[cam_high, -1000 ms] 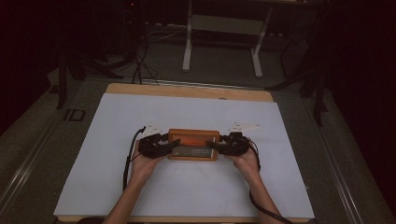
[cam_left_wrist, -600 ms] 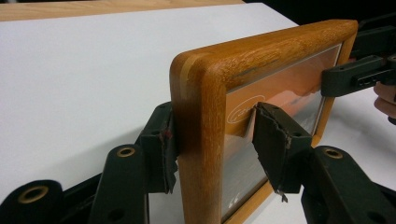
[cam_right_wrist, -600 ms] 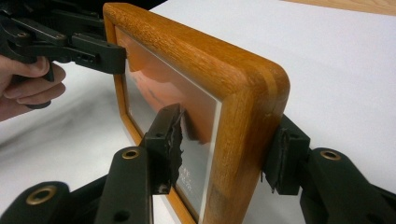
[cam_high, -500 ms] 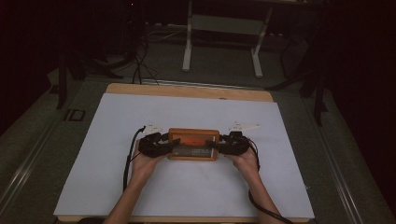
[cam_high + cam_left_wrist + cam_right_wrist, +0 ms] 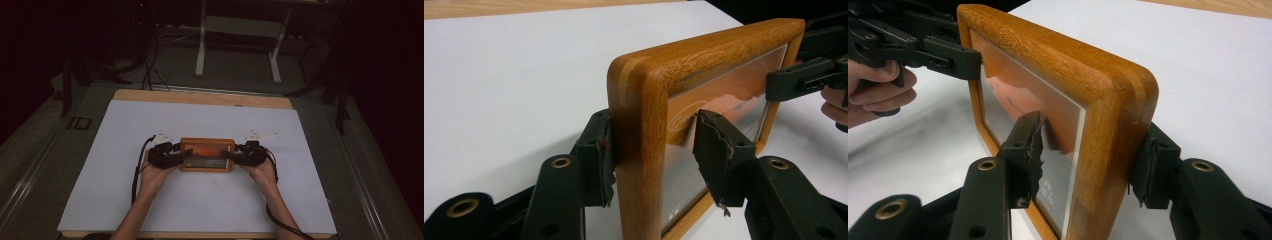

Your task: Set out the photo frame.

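Note:
A wooden picture frame (image 5: 207, 155) with a glass front over an orange picture stands on edge on the white table sheet, held from both ends. My left gripper (image 5: 181, 158) is shut on its left end. In the left gripper view one pad presses the wooden back and the other the glass, the left gripper (image 5: 656, 150) straddling the frame (image 5: 704, 55). My right gripper (image 5: 233, 158) is shut on the right end. In the right gripper view the right gripper (image 5: 1089, 155) clamps the frame (image 5: 1063, 50) the same way. Each view shows the other gripper at the far end.
The white sheet (image 5: 200, 205) covers a wooden table whose far edge (image 5: 200, 96) is bare. Two small white tags (image 5: 161, 136) (image 5: 262, 135) lie just beyond the grippers. A metal stand (image 5: 237, 30) and cables sit on the dark floor behind.

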The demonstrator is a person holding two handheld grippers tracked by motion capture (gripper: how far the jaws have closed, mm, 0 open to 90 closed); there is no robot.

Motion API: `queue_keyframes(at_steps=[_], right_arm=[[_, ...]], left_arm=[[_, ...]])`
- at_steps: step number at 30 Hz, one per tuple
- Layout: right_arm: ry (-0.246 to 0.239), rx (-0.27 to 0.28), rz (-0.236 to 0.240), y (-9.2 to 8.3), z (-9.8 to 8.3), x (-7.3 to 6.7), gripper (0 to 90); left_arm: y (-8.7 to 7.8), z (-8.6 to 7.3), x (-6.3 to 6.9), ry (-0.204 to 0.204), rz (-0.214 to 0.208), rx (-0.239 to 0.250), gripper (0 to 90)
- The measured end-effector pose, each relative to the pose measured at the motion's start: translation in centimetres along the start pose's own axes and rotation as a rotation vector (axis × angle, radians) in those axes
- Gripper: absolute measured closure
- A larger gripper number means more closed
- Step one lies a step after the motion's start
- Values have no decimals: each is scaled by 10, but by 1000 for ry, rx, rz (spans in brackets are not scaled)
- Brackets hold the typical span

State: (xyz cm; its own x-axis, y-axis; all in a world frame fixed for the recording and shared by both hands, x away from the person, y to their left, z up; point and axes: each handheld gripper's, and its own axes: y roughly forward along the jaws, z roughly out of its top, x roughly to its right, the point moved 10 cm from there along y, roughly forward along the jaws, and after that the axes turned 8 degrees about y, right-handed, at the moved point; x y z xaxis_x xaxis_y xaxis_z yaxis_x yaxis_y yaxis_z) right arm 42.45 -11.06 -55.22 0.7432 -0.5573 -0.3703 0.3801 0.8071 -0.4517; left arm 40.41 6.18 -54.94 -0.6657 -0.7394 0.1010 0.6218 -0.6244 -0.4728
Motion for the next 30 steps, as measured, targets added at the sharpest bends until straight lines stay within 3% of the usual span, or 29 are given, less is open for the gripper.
queue_keyframes(at_steps=[14, 19, 23, 30], right_arm=[[-3, 2, -10, 0, 0, 0, 505], [-22, -20, -40, 0, -4, 0, 479], [-32, -37, -51, -3, -8, 0, 454], [-26, -8, -58, -15, -2, -1, 419]], left_arm=[[-1, 0, 0, 3, -8, -3, 528], [-3, 0, -2, -7, 5, 0, 505], [-8, 1, -7, -20, 12, 7, 477], [-23, 5, -12, -12, 24, 26, 459]])
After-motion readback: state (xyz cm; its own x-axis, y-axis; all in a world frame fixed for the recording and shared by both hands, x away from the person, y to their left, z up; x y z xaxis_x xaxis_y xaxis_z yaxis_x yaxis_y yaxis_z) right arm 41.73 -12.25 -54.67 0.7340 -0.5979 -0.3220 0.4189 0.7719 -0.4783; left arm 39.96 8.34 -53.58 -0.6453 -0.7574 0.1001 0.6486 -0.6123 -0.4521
